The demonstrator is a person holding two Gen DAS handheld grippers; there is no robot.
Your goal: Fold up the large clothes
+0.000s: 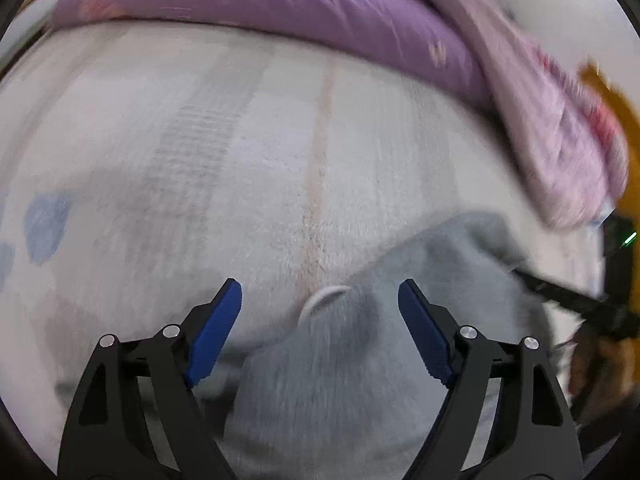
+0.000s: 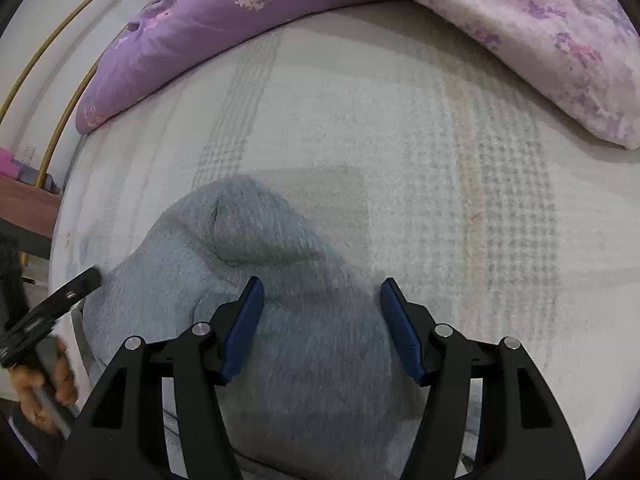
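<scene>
A light grey knit garment (image 2: 280,280) lies bunched on the bed's pale checked blanket (image 2: 440,160). It also shows in the left wrist view (image 1: 360,360), blurred, with a small white tab (image 1: 320,298) at its edge. My left gripper (image 1: 320,292) is open and empty just above the garment. My right gripper (image 2: 322,290) is open and empty over the garment's right part. The left gripper's frame (image 2: 60,300) shows at the left edge of the right wrist view, and the right gripper's frame (image 1: 576,300) at the right edge of the left wrist view.
A purple quilt (image 2: 192,24) and a pale pink floral quilt (image 2: 540,40) lie along the far side of the bed. They also show in the left wrist view (image 1: 280,4). A brown piece of furniture (image 2: 24,204) stands at the left beyond the bed's edge.
</scene>
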